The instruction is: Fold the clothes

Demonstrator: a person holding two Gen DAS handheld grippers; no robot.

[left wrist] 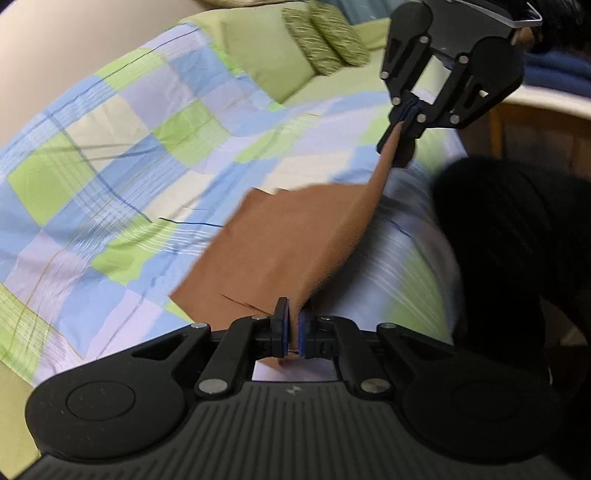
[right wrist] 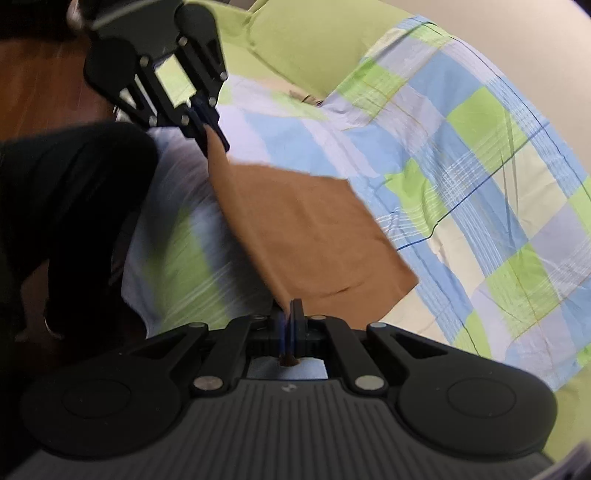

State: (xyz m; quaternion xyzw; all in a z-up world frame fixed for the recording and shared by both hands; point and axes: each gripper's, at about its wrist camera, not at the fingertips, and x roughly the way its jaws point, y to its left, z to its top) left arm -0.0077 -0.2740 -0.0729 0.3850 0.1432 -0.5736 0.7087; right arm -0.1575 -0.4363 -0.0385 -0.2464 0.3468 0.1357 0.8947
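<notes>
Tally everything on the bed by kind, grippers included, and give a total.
Brown garment: 1, held at two corners
Grippers: 2, left gripper and right gripper, each shut on the garment
Checked quilt: 1
Striped green cushions: 2
Plain green pillow: 1
Total: 7

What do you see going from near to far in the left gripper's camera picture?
left gripper → brown cloth → checkered bedspread → striped green pillows
</notes>
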